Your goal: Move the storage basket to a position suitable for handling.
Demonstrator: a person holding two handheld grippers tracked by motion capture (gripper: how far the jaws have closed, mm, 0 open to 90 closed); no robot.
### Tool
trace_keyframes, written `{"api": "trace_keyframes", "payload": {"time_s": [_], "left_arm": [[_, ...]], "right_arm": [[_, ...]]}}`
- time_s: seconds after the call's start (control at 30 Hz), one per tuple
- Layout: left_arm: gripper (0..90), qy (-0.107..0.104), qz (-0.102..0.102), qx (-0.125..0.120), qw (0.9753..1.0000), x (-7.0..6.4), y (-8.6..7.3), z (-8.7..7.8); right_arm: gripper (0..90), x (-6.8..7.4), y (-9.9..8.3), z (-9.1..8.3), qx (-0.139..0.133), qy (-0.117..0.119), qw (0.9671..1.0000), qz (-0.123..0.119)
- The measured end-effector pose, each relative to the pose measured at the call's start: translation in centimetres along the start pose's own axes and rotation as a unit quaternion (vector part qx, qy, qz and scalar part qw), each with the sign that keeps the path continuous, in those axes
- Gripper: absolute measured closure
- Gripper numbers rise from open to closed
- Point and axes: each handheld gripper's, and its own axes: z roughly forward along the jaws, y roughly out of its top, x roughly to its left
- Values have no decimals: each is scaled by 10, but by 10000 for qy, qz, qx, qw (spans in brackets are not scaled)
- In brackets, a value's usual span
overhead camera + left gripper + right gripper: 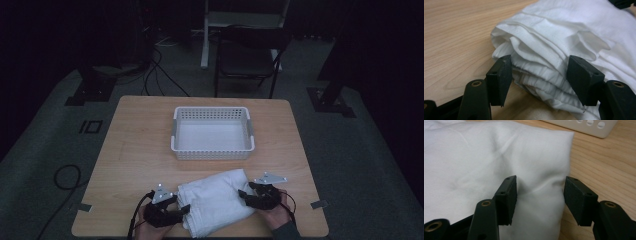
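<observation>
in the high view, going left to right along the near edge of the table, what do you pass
left tool → folded white towel → right tool

Black grippers (176, 212) – grey plates, cables.

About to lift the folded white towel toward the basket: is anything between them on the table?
Nothing visible. The towel lies at the near edge; only bare table separates it from the white basket. The left gripper and right gripper straddle its ends, jaws open.
</observation>
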Motion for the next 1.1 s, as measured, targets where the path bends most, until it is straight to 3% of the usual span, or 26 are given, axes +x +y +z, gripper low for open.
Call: {"api": "trace_keyframes", "payload": {"time_s": [0.17,0.43,0.57,0.87,1.1], "left_arm": [[391,165,223,-74,9996,4,10,10],[427,358,276,-130,9989,10,25,21],[449,574,394,-166,9974,14,35,27],[458,877,409,-200,9951,24,50,37],[461,1082,268,-244,9935,37,61,44]], "right_arm": [[465,-3,-1,3,2,-76,10000,35],[467,-7,2,5,-26,-161,9998,75],[467,-11,4,9,-49,-152,9998,130],[470,-16,14,17,-16,-152,9998,116],[470,-16,27,29,45,-142,9998,101]]}}
